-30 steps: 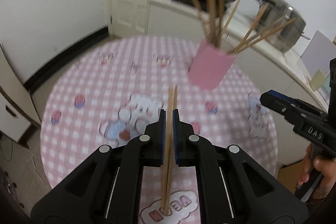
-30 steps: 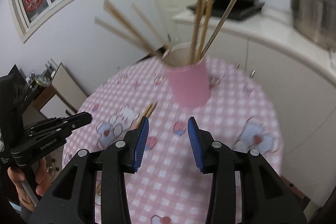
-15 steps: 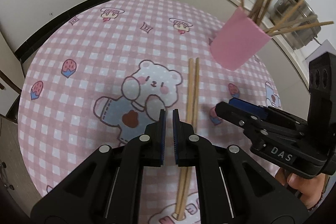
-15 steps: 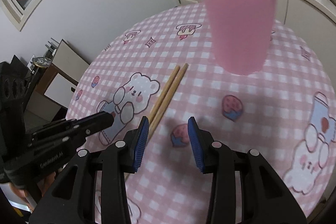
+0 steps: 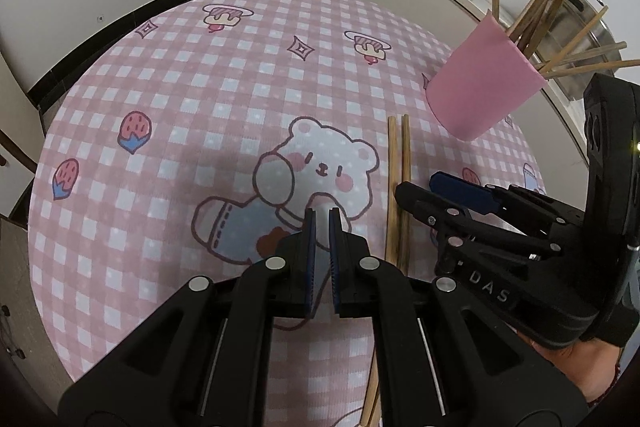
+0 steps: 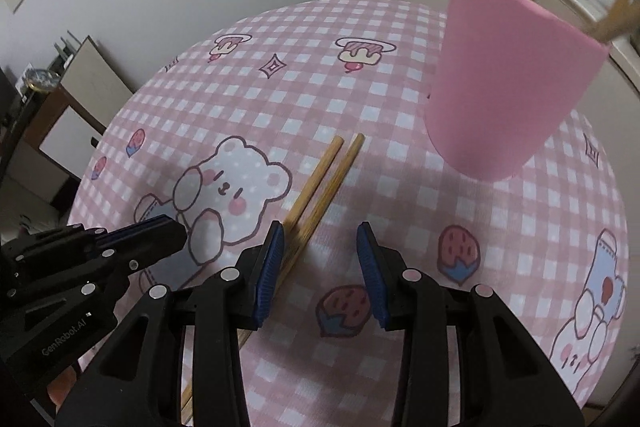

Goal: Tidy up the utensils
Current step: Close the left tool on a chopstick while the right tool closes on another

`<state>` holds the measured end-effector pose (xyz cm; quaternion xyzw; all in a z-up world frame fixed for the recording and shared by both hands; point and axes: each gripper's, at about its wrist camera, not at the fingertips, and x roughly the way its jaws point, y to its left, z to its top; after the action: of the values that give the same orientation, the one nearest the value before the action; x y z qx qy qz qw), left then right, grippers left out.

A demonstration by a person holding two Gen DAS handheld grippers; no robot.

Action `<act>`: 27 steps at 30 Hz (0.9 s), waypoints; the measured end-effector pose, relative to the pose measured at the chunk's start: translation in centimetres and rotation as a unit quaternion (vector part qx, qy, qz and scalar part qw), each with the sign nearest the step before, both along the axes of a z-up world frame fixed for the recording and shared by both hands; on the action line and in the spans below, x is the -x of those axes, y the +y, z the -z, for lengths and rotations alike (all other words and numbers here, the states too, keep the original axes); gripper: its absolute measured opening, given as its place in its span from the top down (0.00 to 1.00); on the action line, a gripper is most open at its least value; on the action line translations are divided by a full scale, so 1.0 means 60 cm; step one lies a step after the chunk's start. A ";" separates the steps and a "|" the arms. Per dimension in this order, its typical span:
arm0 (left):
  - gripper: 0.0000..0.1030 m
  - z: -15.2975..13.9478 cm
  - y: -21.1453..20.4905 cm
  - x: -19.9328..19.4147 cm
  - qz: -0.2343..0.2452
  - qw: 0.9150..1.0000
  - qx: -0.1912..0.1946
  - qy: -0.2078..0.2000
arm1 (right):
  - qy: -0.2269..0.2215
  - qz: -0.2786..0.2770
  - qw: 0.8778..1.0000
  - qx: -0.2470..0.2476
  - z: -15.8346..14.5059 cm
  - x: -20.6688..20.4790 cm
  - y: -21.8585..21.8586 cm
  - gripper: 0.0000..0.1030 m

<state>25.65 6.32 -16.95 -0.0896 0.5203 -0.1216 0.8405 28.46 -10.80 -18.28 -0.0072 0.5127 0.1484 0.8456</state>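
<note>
Two chopsticks [image 6: 320,183] lie side by side on the pink checked surface [image 5: 180,107], near a pink cup [image 6: 504,87] bristling with more sticks — the right tool [image 6: 320,267] poised half open just above them, the left tool [image 5: 322,251] closed, empty, beside them.

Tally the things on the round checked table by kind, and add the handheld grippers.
Loose wooden chopsticks lying flat: 2
Pink cup holding more chopsticks: 1
Black two-finger grippers, left gripper and right gripper: 2
Total: 5
The sticks standing in the cup overlap too much to count.
</note>
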 end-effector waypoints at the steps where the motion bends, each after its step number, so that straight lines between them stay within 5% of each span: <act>1: 0.93 0.001 -0.001 -0.001 0.000 1.000 0.000 0.000 | -0.002 -0.006 1.000 0.007 0.000 -0.001 0.003 0.67; 12: 0.93 -0.002 -0.009 0.003 0.001 1.000 -0.001 0.001 | 0.004 -0.024 0.999 0.032 0.002 0.000 0.015 0.72; 15: 0.93 -0.003 -0.019 0.005 0.006 1.000 -0.003 0.002 | -0.012 -0.039 0.998 0.055 0.003 0.007 0.027 0.84; 27: 0.93 0.003 -0.073 -0.005 0.031 0.999 -0.016 0.011 | 0.004 -0.046 0.998 0.030 0.001 0.019 -0.033 0.93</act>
<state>25.97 1.91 -17.12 -0.0614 0.5342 -0.1380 0.8318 27.35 -12.78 -18.36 -0.0553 0.5198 0.1715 0.8351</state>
